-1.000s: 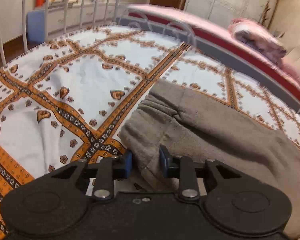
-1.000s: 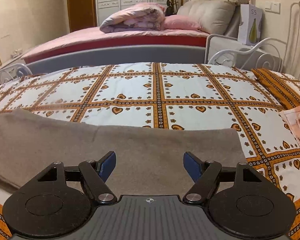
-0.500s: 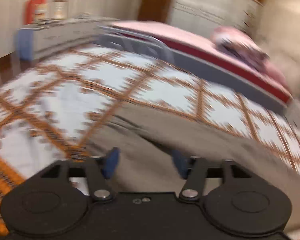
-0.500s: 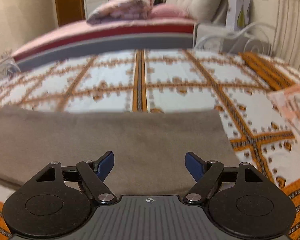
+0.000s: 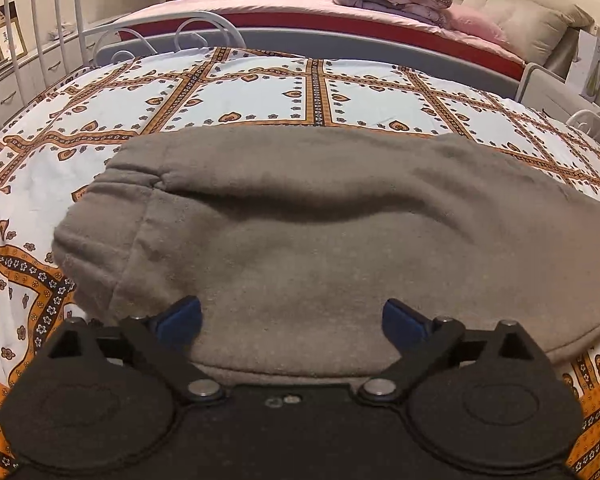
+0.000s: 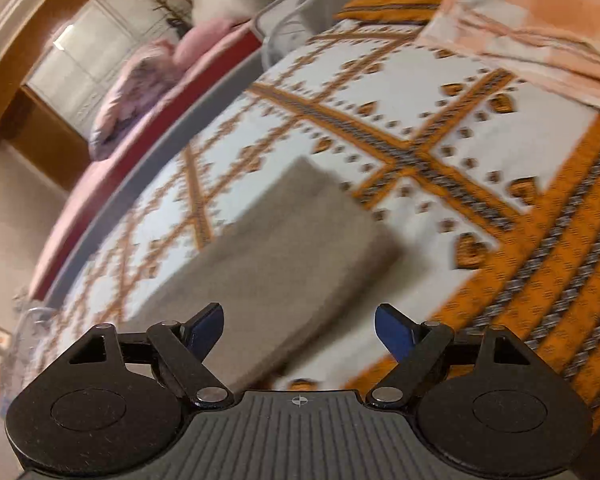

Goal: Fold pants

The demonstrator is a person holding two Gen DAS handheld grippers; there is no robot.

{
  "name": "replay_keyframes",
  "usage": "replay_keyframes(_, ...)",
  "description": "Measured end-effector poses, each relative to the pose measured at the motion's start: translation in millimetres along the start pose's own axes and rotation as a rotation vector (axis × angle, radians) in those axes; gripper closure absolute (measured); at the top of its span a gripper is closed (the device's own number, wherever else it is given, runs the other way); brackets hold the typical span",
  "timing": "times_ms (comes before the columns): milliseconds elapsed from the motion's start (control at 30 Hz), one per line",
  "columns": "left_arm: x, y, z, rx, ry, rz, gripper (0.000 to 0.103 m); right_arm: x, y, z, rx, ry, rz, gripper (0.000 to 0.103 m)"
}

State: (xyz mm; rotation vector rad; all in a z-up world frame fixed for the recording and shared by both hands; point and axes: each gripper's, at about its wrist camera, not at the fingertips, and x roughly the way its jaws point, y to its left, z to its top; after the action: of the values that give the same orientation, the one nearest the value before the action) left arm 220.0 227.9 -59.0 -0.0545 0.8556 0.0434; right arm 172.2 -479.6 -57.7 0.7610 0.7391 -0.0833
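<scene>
Pants lie folded on the patterned bedspread under the left gripper, jaws apart, showing the waistband; only the tilted right gripper, also spread, shows their far end.

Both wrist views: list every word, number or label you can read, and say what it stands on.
Perhaps "S": on the white box, too small to be sure.
Dark characters on the framed picture: too small to read.
Right wrist view: too blurred, nothing readable.
</scene>
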Motion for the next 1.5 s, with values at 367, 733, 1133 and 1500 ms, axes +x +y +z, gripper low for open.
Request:
replay_keyframes(367, -4.9, -1.5, -0.1, -0.029, 0.006, 0.008, 0.011, 12.0, -21.1, 6.0, 0.160, 0.049, 0.071, 0.066)
replay_keyframes(733, -4.8, -5.8, -3.6, 0.001, 0.014, 0.017, 0.010, 30.6, -37.6, 2.6, 0.197, -0.006, 0.086, 0.069)
replay_keyframes(1133, -40.7, -92.2, 8.6, -0.019, -0.088, -0.009, 0.017, 14.2, 14.7, 26.0, -0.035, -0.031, 0.032, 0.094)
replay_keyframes(1500, 3.9, -355.6, -35.2, 0.135, -0.026, -0.087, 0.009, 43.1, -0.2, 23.3, -0.045, 0.108, -0.054, 0.093)
